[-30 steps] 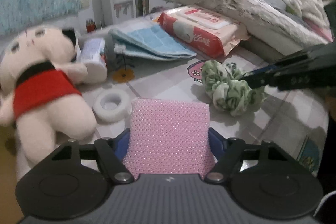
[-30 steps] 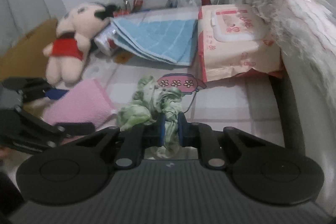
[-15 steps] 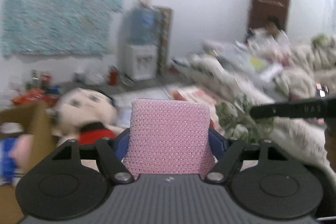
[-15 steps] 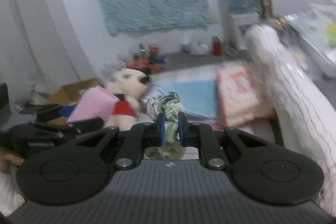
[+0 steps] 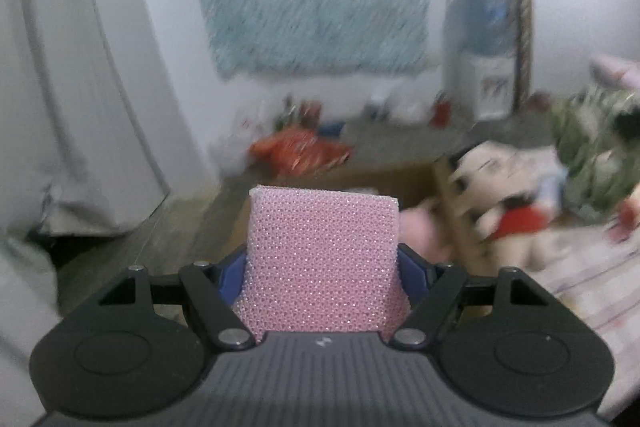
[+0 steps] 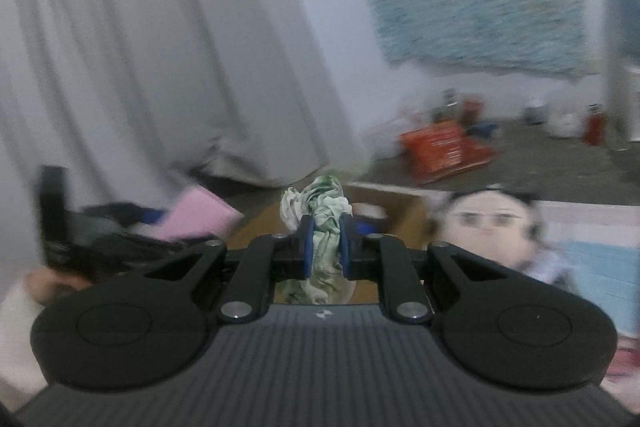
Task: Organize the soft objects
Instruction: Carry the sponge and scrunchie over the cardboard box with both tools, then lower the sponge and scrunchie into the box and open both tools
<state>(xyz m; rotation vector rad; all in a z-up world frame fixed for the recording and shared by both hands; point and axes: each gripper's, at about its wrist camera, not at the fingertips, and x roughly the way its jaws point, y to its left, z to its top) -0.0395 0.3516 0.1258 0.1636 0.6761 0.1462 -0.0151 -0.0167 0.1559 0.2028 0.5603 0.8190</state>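
Two grips: left gripper (image 5: 323,267) clamped wide on pink dimpled square sponge (image 5: 322,263), right gripper (image 6: 325,247) pinched tight on crumpled green-and-white cloth (image 6: 316,205). At two o'clock, blurred plush doll in red top (image 5: 502,199); brown cardboard box (image 6: 394,205) at twelve.

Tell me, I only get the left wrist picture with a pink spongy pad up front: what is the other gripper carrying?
Observer: The right gripper is shut on a green and white scrunchie, bunched between its blue pads.
Operator: Can that camera see my pink pad?
Observer: Yes, the pink sponge shows at its left, held in the left gripper by a hand.
Operator: The doll looks smeared here. Any clearer there?
Observer: Somewhat: the plush doll faces that camera, with a light blue cloth lying to its right.
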